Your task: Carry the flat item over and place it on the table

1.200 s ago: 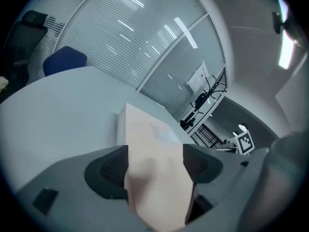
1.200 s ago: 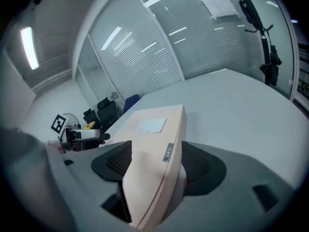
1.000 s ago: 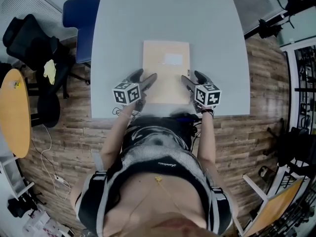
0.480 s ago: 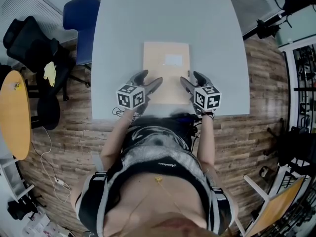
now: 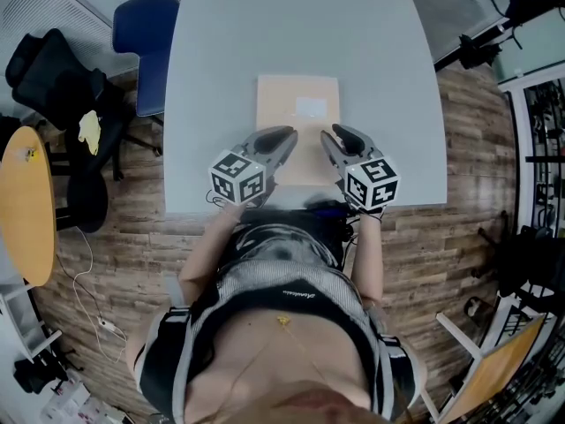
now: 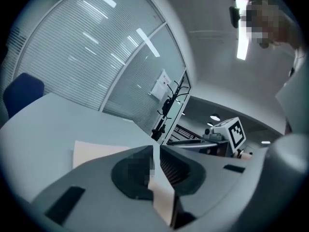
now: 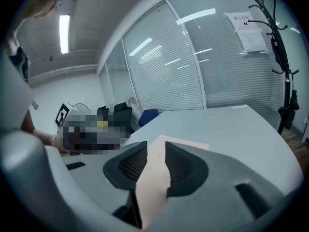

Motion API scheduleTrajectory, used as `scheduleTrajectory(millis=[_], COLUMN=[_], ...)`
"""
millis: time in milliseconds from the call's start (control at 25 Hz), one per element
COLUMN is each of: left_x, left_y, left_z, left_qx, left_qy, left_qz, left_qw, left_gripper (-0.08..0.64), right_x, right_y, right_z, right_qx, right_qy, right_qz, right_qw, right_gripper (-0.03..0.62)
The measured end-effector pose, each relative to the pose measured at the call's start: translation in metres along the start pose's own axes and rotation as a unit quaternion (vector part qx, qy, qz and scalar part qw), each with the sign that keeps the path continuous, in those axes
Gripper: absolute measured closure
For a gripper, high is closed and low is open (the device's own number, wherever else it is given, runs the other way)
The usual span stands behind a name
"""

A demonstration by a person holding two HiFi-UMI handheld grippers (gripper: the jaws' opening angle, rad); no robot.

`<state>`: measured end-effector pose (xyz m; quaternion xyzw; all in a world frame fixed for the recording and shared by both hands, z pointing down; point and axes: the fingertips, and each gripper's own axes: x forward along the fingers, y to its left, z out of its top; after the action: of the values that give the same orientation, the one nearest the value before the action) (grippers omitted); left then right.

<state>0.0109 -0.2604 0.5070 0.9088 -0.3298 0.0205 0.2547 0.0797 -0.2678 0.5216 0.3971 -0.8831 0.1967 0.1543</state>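
The flat beige rectangular sheet (image 5: 298, 117) stretches lengthwise away from the person over the pale grey tabletop (image 5: 221, 51), its near short edge pinched by the left tool (image 5: 284, 138) and right tool (image 5: 328, 136), one by each corner, their jaws having just been closing onto it.

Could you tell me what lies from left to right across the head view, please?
Round wooden table, blue chair, left tongs, flat tan envelope, right tongs, black stand. Both tongs have just been closing on the envelope.
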Motion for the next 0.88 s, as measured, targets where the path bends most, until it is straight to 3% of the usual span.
scheduleTrajectory(millis=[280,560,760,880], left_x=[-0.003,-0.025,-0.039,-0.044], left_y=[-0.053,-0.084,-0.100,-0.103], left_z=[0.043,0.095,0.129,0.138], left_qx=[0.093,0.150,0.128,0.144], left_qy=[-0.024,-0.093,-0.111,-0.120], left_qz=[-0.042,-0.045,-0.060,-0.056], left_qw=[0.9945,0.9833,0.9836,0.9807], left_gripper=[0.541,0.549,0.549,0.549], right_x=[-0.020,-0.048,-0.062,-0.069], right_y=[0.029,0.064,0.085,0.096], right_z=[0.052,0.101,0.125,0.136], right_qx=[-0.038,-0.067,-0.097,-0.119], right_qy=[-0.066,-0.140,-0.180,-0.199], right_qz=[0.008,0.035,0.054,0.060], right_qw=[0.997,0.987,0.977,0.971], right_gripper=[0.575,0.592,0.591,0.591])
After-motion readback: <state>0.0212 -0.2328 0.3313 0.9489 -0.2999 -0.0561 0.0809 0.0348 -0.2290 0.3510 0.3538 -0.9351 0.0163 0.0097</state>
